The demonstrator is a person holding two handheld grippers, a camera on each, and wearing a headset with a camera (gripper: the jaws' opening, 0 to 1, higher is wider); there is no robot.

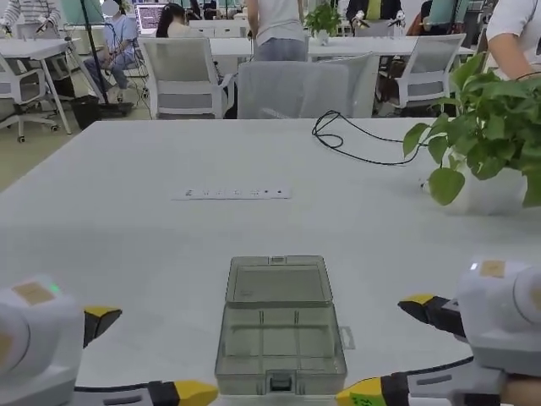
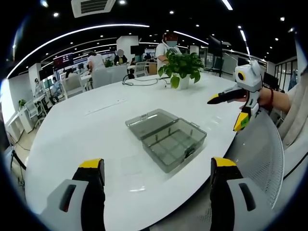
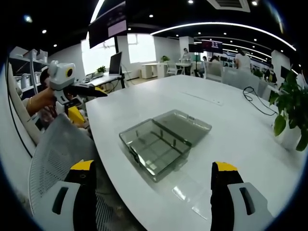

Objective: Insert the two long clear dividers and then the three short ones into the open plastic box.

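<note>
White tabletop (image 1: 169,245) stretches across an open-plan office, with mesh chairs (image 1: 182,76) and people at other desks behind it. From the head view, the smoky clear plastic box (image 1: 254,370) sits near the front edge, its lid laid back flat on the far side and its base toward the person. Shallow ribs show on the floor of the base. The left gripper (image 1: 148,355) is low at the left with its yellow-tipped jaws spread wide and nothing between them. The right gripper (image 1: 385,347) is low at the right, equally released and empty, so the box lies between the two without touching either. Further back, a flush socket strip (image 1: 232,194) is set into the surface. A black cable (image 1: 355,135) loops near a potted plant (image 1: 486,127) at the right. From the left gripper view, its own jaws rise far apart with the box beyond the gap. The right gripper, held in a hand (image 2: 262,98), comes in from the right over a mesh chair back (image 2: 260,154) with its jaws parted. From the right gripper view, its jaws also stand wide apart and the box lies ahead. Faint edges of something clear and flat (image 3: 190,192) lie on the tabletop just on the near side of the box, too faint to identify. The left gripper shows at the upper left, jaws parted.
</note>
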